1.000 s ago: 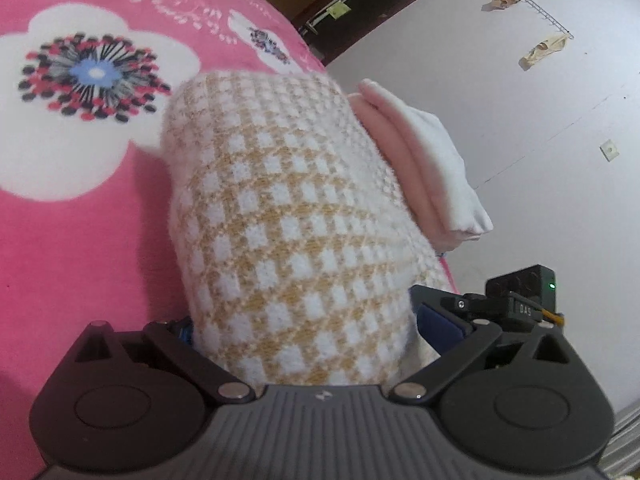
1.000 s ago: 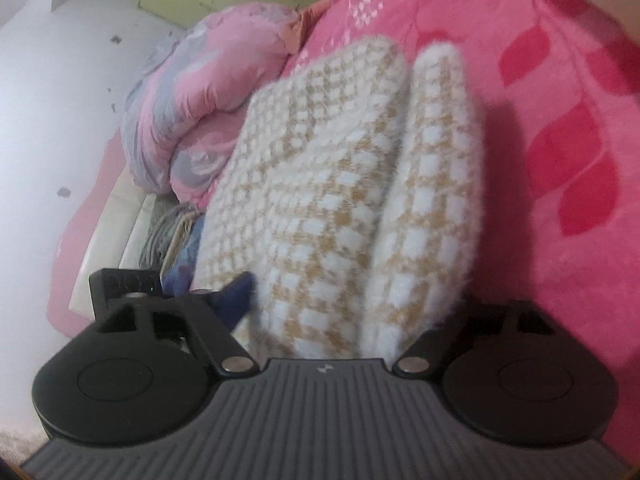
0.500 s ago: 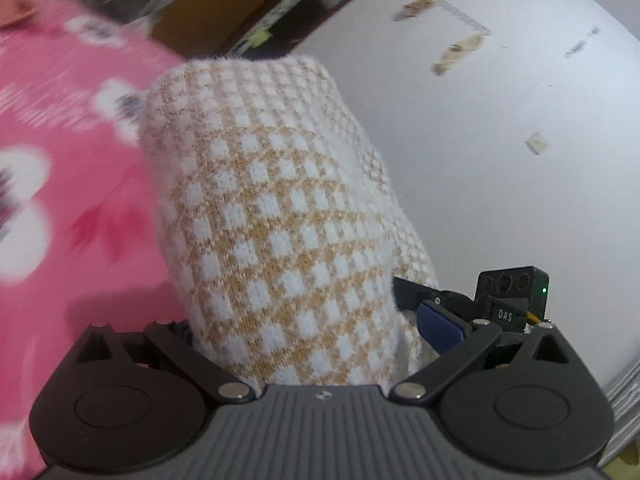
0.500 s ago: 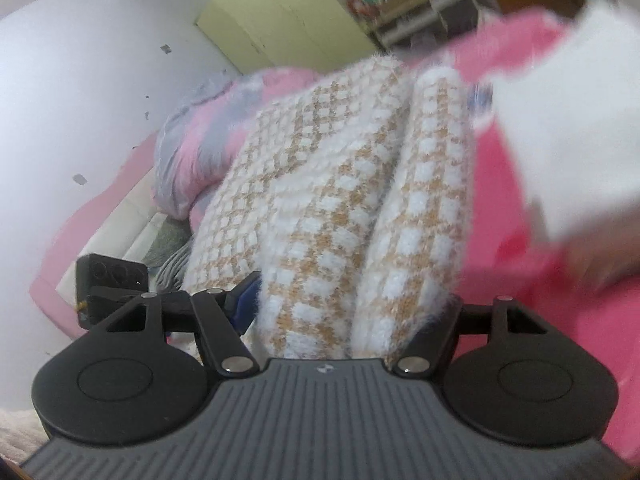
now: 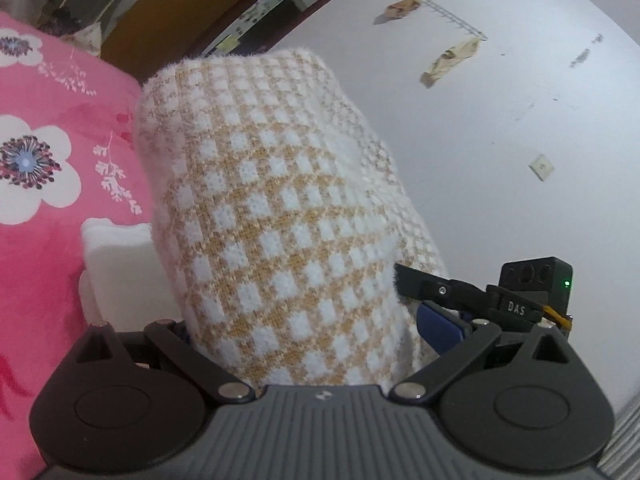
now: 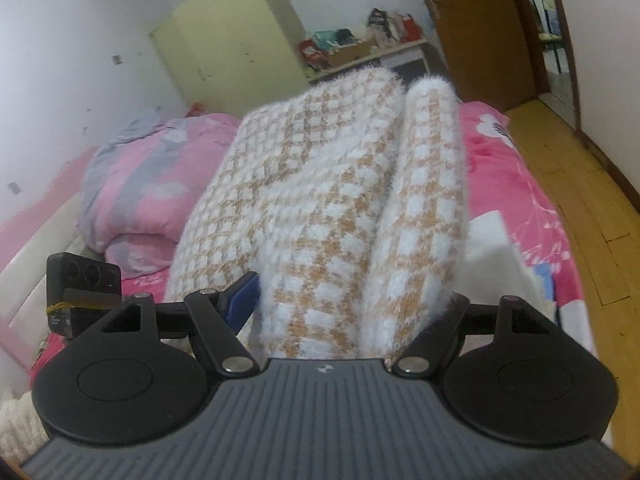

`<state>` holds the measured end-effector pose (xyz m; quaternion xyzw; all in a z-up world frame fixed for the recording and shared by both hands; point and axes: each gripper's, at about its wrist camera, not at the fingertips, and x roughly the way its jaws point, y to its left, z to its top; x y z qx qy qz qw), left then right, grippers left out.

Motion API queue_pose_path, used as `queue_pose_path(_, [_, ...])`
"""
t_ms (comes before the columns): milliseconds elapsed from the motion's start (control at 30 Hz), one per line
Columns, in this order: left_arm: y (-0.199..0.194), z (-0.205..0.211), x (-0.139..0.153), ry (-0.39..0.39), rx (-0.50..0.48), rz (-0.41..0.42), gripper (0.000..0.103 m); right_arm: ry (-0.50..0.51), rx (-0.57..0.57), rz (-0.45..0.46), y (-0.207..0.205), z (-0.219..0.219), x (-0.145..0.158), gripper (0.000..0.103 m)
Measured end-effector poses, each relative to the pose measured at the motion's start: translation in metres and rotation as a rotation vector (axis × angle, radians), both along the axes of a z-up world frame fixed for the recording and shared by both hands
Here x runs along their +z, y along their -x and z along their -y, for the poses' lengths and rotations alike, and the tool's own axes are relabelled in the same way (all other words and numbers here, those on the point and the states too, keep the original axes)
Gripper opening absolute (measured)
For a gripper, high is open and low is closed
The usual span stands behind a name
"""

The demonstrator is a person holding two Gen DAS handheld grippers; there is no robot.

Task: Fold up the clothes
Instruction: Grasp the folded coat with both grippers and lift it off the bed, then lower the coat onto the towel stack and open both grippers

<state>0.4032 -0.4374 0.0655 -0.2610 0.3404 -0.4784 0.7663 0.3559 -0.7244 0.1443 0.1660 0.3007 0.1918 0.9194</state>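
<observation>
A folded fuzzy sweater with a tan and white check fills both views, lifted above the bed. In the left wrist view the sweater (image 5: 280,216) sits between the fingers of my left gripper (image 5: 304,320), which is shut on it. In the right wrist view the sweater (image 6: 340,216) is a thick bundle with two folds, and my right gripper (image 6: 352,312) is shut on it. The other gripper's blue pad and black camera block show at the edge of each view. The fingertips are hidden in the fabric.
A pink flowered bedspread (image 5: 48,168) lies below. A folded white garment (image 5: 116,264) lies on it under the sweater, also in the right wrist view (image 6: 500,256). A rolled pink quilt (image 6: 140,200), a yellow-green wardrobe (image 6: 232,36), a cluttered shelf, a wooden door and floor (image 6: 560,152) surround the bed.
Both grippers have lifted the folded sweater off the bedspread and carried it over the folded white garment. The views have tilted up toward the wall and the room.
</observation>
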Motion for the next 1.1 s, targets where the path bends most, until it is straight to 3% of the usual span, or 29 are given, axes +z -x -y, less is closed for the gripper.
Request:
queue_pose_path(300, [-0.029, 0.013, -0.033, -0.056, 0.001, -0.026, 0.101, -0.037, 0.013, -0.076, -0.068, 0.014, -0.034, 0.073])
queue_pose_path(400, [-0.041, 0.014, -0.054, -0.064, 0.008, -0.077, 0.101, -0.086, 0.003, -0.12, -0.083, 0.014, -0.058, 0.073])
queue_pose_path(533, [-0.053, 0.014, -0.066, -0.055, 0.011, -0.104, 0.1, -0.148, -0.049, -0.188, -0.082, 0.022, -0.103, 0.078])
queue_pose_path(600, [-0.056, 0.012, -0.064, -0.053, -0.004, -0.117, 0.1, -0.191, -0.063, -0.187, -0.082, 0.026, -0.109, 0.079])
queue_pose_path(700, [-0.058, 0.008, -0.065, -0.079, -0.028, -0.107, 0.099, -0.177, -0.054, -0.186, -0.08, 0.022, -0.108, 0.081])
queue_pose_path(767, [-0.056, -0.003, -0.064, -0.08, -0.019, -0.1, 0.099, -0.169, -0.055, -0.188, -0.08, 0.024, -0.11, 0.094])
queue_pose_path(867, [-0.05, -0.037, -0.066, -0.069, 0.029, -0.108, 0.099, -0.201, -0.099, -0.167, -0.069, 0.039, -0.111, 0.097])
queue_pose_path(1000, [-0.057, -0.076, -0.052, -0.082, 0.17, -0.052, 0.099, -0.243, -0.158, -0.14, -0.054, 0.059, -0.113, 0.097])
queue_pose_path(1100, [-0.057, -0.074, -0.025, -0.119, 0.268, 0.087, 0.096, -0.207, -0.263, -0.033, -0.033, 0.065, -0.092, 0.097])
